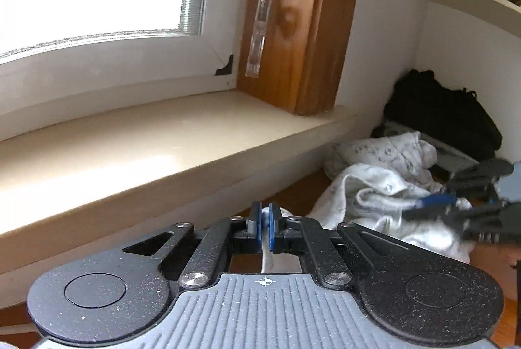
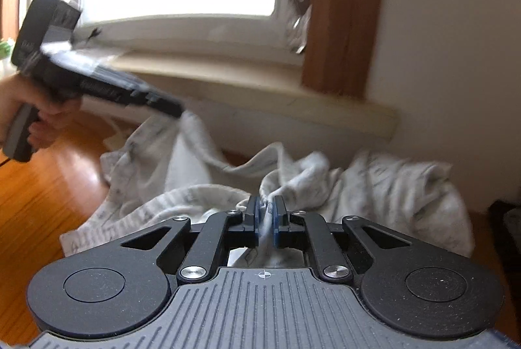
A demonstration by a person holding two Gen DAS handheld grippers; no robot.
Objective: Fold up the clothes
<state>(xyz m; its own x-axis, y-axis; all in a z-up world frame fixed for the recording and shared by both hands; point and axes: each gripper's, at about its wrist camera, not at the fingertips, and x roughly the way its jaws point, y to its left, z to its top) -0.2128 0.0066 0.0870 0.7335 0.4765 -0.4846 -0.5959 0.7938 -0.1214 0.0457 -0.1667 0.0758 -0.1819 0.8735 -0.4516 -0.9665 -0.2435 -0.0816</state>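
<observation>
Cloth, a crumpled white printed garment [image 2: 374,186], lies on the wooden table [image 2: 42,186] below the window sill [image 1: 156,134]. My left gripper [image 1: 264,220] pinches one edge of it at the near left; my right gripper [image 2: 266,215] pinches a bunched fold. Far right, a black bundle [image 1: 449,114] sits in the corner.

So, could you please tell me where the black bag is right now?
In the left wrist view the black fabric bag sits at the right, in the corner under the white shelf, just behind the crumpled white patterned garment.
</observation>
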